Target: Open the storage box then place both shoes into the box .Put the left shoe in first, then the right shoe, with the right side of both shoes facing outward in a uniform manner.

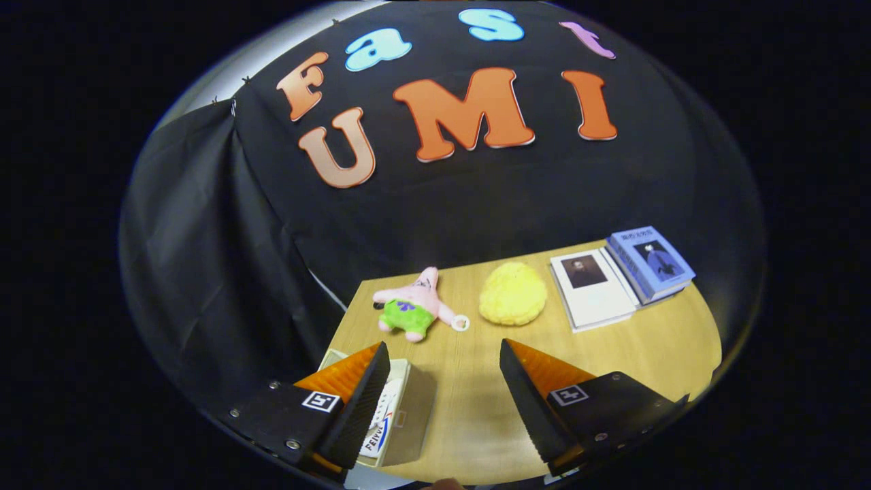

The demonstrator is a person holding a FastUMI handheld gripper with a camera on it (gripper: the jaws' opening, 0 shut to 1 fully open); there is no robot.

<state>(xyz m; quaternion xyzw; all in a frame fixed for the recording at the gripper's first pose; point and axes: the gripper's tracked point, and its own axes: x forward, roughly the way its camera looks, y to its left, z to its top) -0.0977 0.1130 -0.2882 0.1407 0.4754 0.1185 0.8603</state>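
The gripper (444, 354) is hovering above a light wooden table (653, 347), tilting downward toward its surface, with its two fingers standing wide apart and holding nothing; bare tabletop is showing in the gap between them. Each finger is carrying a small square black-and-white marker near its base. Under and just beside the left finger, a pale storage box (401, 415) is lying flat on the table near its edge, its lid appearing closed; the finger is covering part of it. A label on the lid is peeking out past that finger, but its letters are too cut off to make out. Beyond the fingertips, a pink star-shaped plush toy (412, 306) in green shorts is lying on its back, a small white ring beside it. Next to it, ahead of the gap, a fluffy yellow object (512, 294) is sitting. Further off, beyond the right finger, a white book (590, 289) and a blue book (650, 264) are lying side by side, touching, each with a portrait cover; their titles are too small to tell.
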